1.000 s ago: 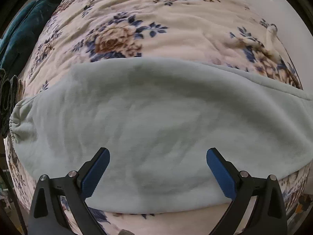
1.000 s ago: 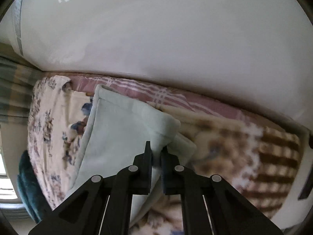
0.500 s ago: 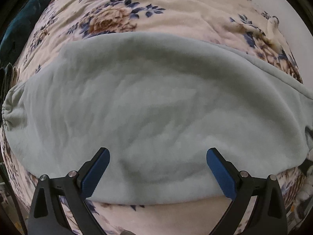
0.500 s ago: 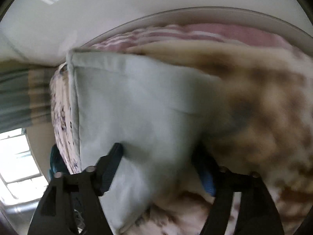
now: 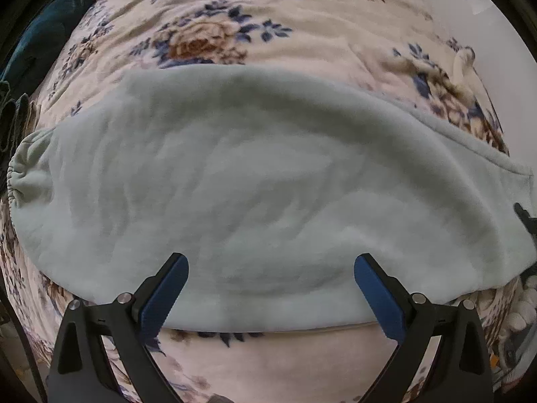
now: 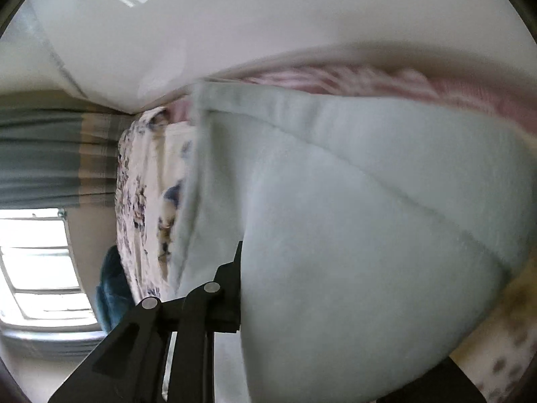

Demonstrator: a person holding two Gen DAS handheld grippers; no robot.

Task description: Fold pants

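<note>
Right gripper (image 6: 241,288) let go half a second back, now the pants (image 6: 352,235) swamp its view; can't tell its state. Left gripper (image 5: 268,288) stays released, lower centre. Next fold's probably coming.

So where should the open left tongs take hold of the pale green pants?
At the near long edge of the pale green pants, straight ahead between the left tongs. That edge lies flat and free on the floral blanket, while the gathered cuff sits far off to the left.

Pale green pants (image 6: 369,235) drape over the right gripper (image 6: 302,302) — one of its fingers (image 6: 231,288) visible.
</note>
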